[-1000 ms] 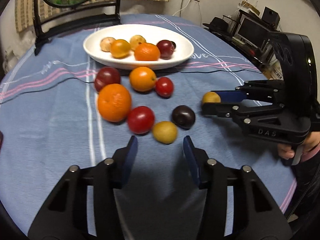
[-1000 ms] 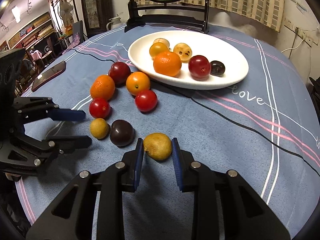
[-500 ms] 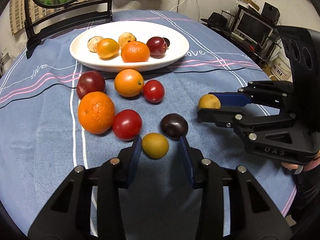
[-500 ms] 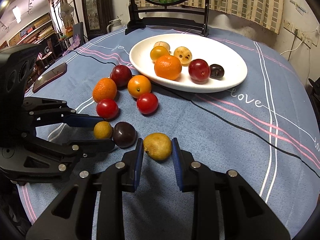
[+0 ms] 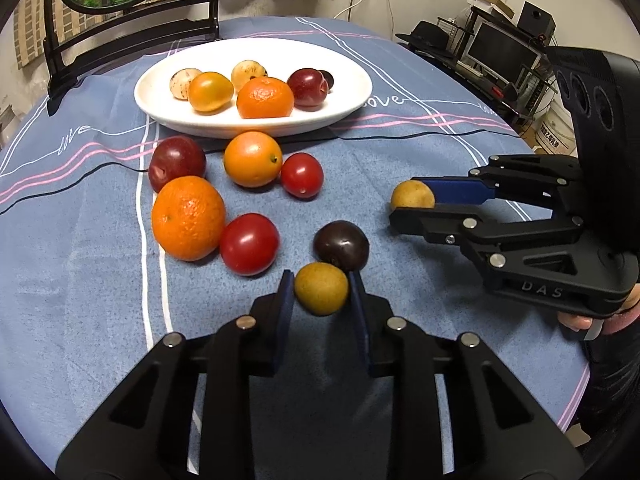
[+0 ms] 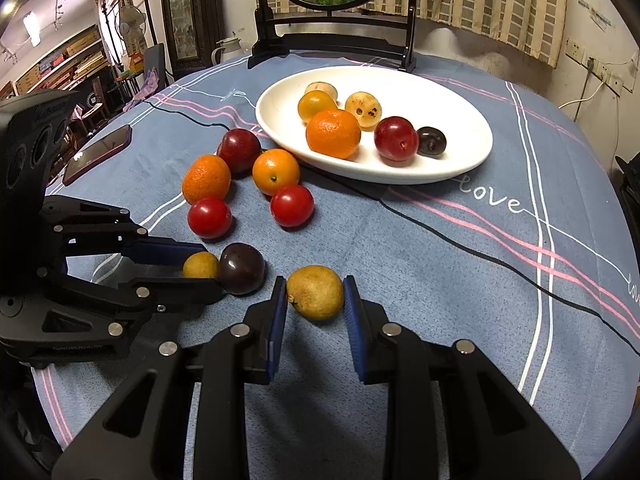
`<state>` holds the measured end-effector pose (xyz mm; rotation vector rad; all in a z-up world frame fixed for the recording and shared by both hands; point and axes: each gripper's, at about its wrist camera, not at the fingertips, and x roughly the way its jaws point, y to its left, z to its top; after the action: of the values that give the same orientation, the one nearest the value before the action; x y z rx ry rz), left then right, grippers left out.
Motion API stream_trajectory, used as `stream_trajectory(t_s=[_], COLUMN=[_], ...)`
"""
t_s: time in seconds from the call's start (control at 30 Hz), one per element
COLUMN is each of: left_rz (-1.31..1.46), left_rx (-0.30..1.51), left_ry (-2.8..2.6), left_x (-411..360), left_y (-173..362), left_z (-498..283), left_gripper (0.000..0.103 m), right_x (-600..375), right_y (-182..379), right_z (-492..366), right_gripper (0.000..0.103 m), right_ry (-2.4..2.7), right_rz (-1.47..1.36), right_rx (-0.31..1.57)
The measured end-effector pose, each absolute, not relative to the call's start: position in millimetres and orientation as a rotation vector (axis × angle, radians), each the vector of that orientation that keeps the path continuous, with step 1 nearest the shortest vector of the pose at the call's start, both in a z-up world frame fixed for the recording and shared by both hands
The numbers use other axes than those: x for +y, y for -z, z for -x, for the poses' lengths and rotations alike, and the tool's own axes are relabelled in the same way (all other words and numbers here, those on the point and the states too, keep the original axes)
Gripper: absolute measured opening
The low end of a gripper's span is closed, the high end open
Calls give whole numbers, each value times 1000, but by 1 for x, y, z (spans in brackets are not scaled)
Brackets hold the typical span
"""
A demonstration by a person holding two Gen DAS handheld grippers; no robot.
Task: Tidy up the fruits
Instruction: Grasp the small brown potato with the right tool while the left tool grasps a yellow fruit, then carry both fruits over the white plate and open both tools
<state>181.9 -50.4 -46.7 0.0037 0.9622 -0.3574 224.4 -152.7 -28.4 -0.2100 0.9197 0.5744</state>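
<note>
My left gripper (image 5: 321, 294) is shut on a small yellow-brown fruit (image 5: 321, 288), with a dark plum (image 5: 341, 245) just beyond it. My right gripper (image 6: 315, 296) is shut on another yellow-brown fruit (image 6: 315, 292). Each gripper also shows in the other's view: the right gripper (image 5: 404, 205) with its fruit (image 5: 412, 195), the left gripper (image 6: 200, 266) with its fruit (image 6: 200, 265). A white oval plate (image 5: 352, 96) at the back holds several fruits. Loose oranges (image 5: 188, 218), tomatoes (image 5: 249, 243) and a red plum (image 5: 177, 162) lie on the blue cloth.
A black mirror stand (image 6: 336, 48) stands behind the plate. A phone (image 6: 98, 153) lies at the table's left side. A thin black cable (image 6: 460, 240) runs across the cloth in front of the plate. Shelves and monitors lie beyond the table's edge.
My left gripper has moved forward and closed around the small yellow-brown fruit. My right gripper has stayed closed on its fruit, hardly moving.
</note>
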Motion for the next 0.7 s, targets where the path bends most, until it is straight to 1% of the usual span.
stream_trajectory(t_s=[0.27, 0.43, 0.57, 0.7], left_rz=[53, 105, 122, 133], left_rx=[904, 899, 881, 852], left_ry=[399, 414, 369, 325], left_x=[-37, -23, -13, -8], left_y=[26, 21, 10, -12], left_z=[-174, -187, -208, -254], left_gripper=[28, 28, 28, 28], right_x=[-154, -159, -172, -180], right_y=[29, 28, 14, -1], right_z=[-226, -228, -241, -269], right_gripper=[28, 28, 28, 28], right_ry=[-574, -593, -559, -463], right_rz=[205, 164, 62, -38], right_rx=[916, 911, 831, 733])
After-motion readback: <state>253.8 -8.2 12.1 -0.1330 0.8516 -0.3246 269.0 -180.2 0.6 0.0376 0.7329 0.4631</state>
